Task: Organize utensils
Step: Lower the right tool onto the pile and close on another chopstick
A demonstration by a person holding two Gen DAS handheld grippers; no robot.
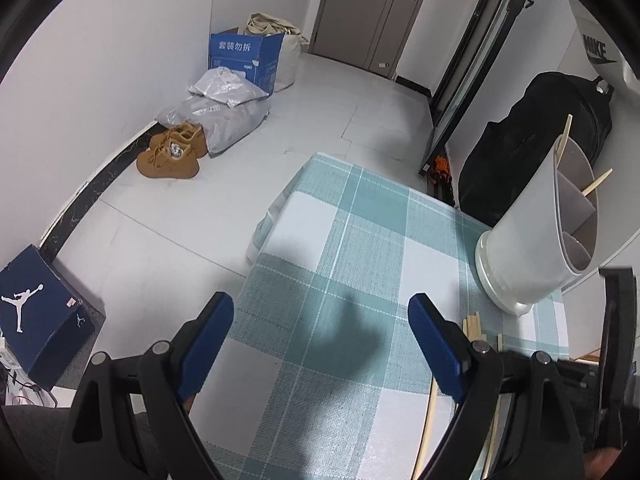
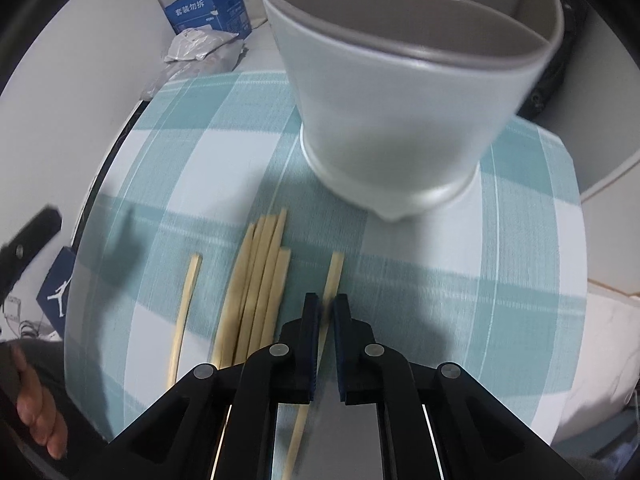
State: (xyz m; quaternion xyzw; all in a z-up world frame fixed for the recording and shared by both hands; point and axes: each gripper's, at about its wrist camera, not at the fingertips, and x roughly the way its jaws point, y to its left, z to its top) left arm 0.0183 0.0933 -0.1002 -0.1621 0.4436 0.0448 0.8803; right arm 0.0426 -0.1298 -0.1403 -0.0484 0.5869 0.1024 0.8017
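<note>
Our right gripper [image 2: 327,308] pinches a light, stiff, slippery chopstick [image 2: 333,276] lying on the checked tablecloth [image 2: 520,280] before the utensil holder [image 2: 400,120]; we would grip mid-length.

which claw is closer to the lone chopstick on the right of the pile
Right. The right claw is shut on that chopstick, beside the chopstick pile. The left claw hangs open over bare tablecloth, off to the pile's side.
</note>
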